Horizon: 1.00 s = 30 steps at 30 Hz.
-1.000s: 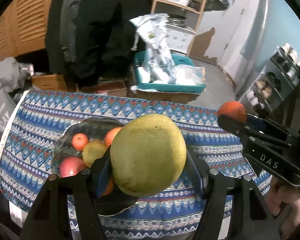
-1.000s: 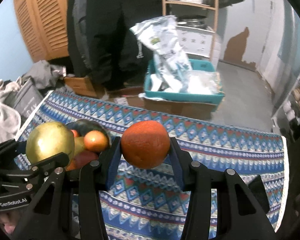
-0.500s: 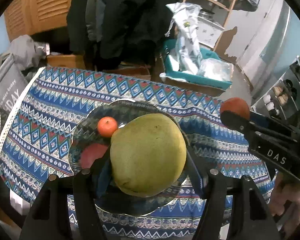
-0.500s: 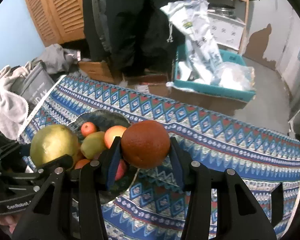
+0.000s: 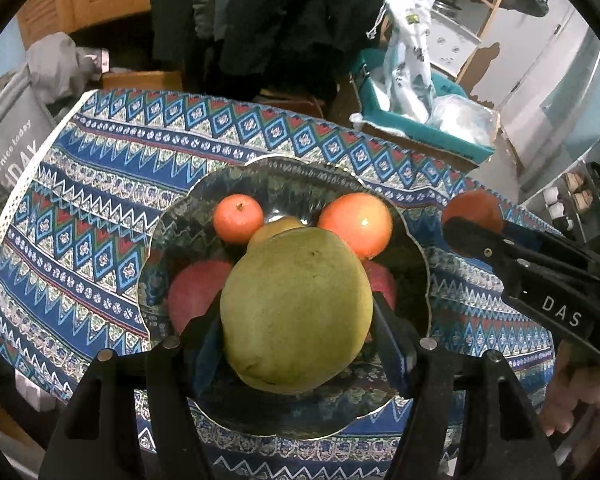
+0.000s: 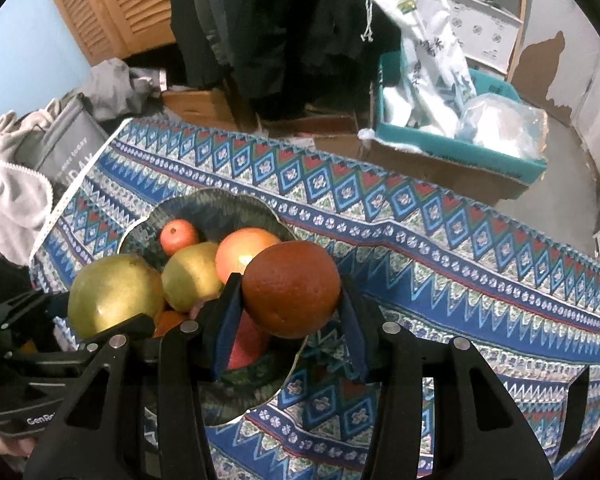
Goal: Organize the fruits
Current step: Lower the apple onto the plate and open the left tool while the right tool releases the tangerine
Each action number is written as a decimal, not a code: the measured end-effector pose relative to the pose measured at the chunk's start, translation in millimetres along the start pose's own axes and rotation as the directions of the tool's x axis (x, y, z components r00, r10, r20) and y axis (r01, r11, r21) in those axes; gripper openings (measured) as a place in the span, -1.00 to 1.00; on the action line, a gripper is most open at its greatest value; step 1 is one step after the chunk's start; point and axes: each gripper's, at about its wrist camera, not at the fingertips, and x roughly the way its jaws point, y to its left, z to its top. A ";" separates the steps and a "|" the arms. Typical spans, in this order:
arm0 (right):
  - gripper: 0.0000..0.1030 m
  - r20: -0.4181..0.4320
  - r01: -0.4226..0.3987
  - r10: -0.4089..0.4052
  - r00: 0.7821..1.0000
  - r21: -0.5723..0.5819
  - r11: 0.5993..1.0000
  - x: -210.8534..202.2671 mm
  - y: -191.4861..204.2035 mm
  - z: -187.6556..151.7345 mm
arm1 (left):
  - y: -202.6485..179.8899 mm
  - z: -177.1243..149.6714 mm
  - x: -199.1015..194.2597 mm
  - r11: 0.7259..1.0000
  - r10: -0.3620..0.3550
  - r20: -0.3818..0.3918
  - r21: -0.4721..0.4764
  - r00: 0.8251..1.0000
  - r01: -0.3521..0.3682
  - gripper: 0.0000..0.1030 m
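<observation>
The left gripper (image 5: 296, 312) holds a big green fruit (image 5: 296, 308) directly over the bowl (image 5: 168, 240), poised above the red and orange fruit already there, so it is the nearer one; the right gripper (image 6: 290, 304) clamps an orange (image 6: 291, 289) over the bowl's rim at about 3 o'clock, the bowl's middle lying toward 9 o'clock from it. Neither round fruit has a marked long axis, so the drop should depend on a free spot, seemingly the bare near side at 6 o'clock. Since a second ago both grippers have sunk and tipped downward, the bowl sliding from ahead to beneath them.
</observation>
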 end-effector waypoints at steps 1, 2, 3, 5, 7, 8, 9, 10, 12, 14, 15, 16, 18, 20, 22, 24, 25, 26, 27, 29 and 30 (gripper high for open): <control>-0.10 -0.006 -0.001 0.001 1.000 0.001 1.000 2.6 0.2 -0.4 | 0.7 -0.5 2.5 1.000 0.000 -0.007 -0.004 1.000 0.000 0.33; -0.10 -0.013 -0.004 0.004 1.000 0.003 1.000 5.6 0.3 -0.9 | 1.0 -0.6 4.1 1.000 -0.001 -0.012 -0.007 1.000 0.001 0.33; -0.10 -0.020 -0.008 0.008 1.000 0.005 1.000 8.3 0.4 -1.5 | 2.1 -1.1 6.5 1.000 -0.004 -0.018 -0.013 1.000 0.003 0.33; -0.10 -0.028 -0.012 0.012 1.000 0.006 1.000 12.1 0.5 -1.6 | 3.4 -1.3 9.8 1.000 -0.002 -0.028 -0.016 1.000 0.002 0.33; -0.10 -0.034 -0.016 0.016 0.999 0.005 1.000 15.1 1.3 -2.1 | 4.0 -1.6 13.7 1.000 0.003 -0.040 -0.017 0.999 -0.003 0.33; -0.10 -0.036 -0.019 0.020 0.999 0.005 1.000 16.0 1.6 -2.2 | 4.6 -1.9 15.5 1.000 0.003 -0.046 -0.020 0.999 -0.004 0.33; -0.10 -0.039 -0.023 0.023 0.999 0.004 1.000 17.3 1.8 -2.3 | 5.5 -2.3 17.2 1.000 0.001 -0.052 -0.024 0.999 -0.002 0.34; -0.10 -0.042 -0.026 0.026 0.999 0.004 1.000 18.8 2.3 -2.2 | 6.5 -2.2 17.3 1.000 -0.003 -0.045 -0.027 0.999 0.002 0.34; -0.10 -0.048 -0.031 0.031 0.998 0.004 1.000 21.4 2.7 -2.3 | 8.2 -1.6 17.9 0.999 -0.007 -0.046 -0.033 0.999 0.005 0.34; -0.10 -0.055 -0.034 0.034 0.998 0.005 0.999 24.1 3.0 -2.6 | 10.0 -1.8 18.4 0.999 -0.013 -0.047 -0.044 0.999 0.011 0.34; -0.10 -0.058 -0.037 0.037 0.998 0.006 0.999 25.4 2.8 -2.7 | 10.6 -1.9 18.4 0.999 -0.015 -0.047 -0.050 0.999 0.013 0.34; -0.10 -0.061 -0.039 0.039 0.997 0.008 0.999 26.5 2.9 -2.8 | 11.2 -2.0 18.2 0.998 -0.018 -0.049 -0.055 0.999 0.015 0.34; -0.08 -0.071 -0.048 0.049 0.996 0.013 0.999 29.2 2.6 -3.3 | 11.8 -1.9 18.0 0.998 -0.019 -0.054 -0.060 0.998 0.015 0.34; -0.08 -0.081 -0.060 0.062 0.995 0.020 0.998 32.3 2.5 -4.1 | 11.2 -1.5 16.3 0.998 -0.007 -0.049 -0.058 0.999 0.004 0.35; -0.08 -0.085 -0.063 0.065 0.994 0.023 0.998 34.1 3.0 -4.7 | 10.9 -0.9 12.8 0.999 0.009 -0.037 -0.051 0.999 -0.011 0.39; -0.06 -0.091 -0.066 0.068 0.994 0.025 0.997 35.6 3.4 -5.2 | 11.4 -0.3 10.5 0.999 0.016 -0.028 -0.051 0.999 -0.017 0.46; -0.06 -0.088 -0.070 0.072 0.993 0.025 0.997 35.3 3.8 -5.0 | 12.2 0.0 9.1 0.998 0.020 -0.023 -0.053 1.000 -0.022 0.49; 0.04 -0.084 -0.074 0.076 0.994 0.026 0.997 33.9 4.3 -4.5 | 13.0 0.2 7.7 0.998 0.029 -0.018 -0.056 0.999 -0.030 0.50; 0.07 -0.080 -0.070 0.072 0.994 0.024 0.997 32.6 4.4 -3.9 | 14.0 0.3 6.8 0.998 0.035 -0.015 -0.058 0.999 -0.035 0.51; 0.07 -0.072 -0.082 0.084 0.994 0.025 0.996 29.2 5.1 -2.5 | 15.7 0.9 5.7 0.998 0.032 -0.013 -0.062 0.999 -0.033 0.51; 0.07 -0.069 -0.083 0.085 0.994 0.026 0.996 27.5 5.3 -2.0 | 16.0 1.0 4.8 0.998 0.030 -0.012 -0.062 0.999 -0.031 0.51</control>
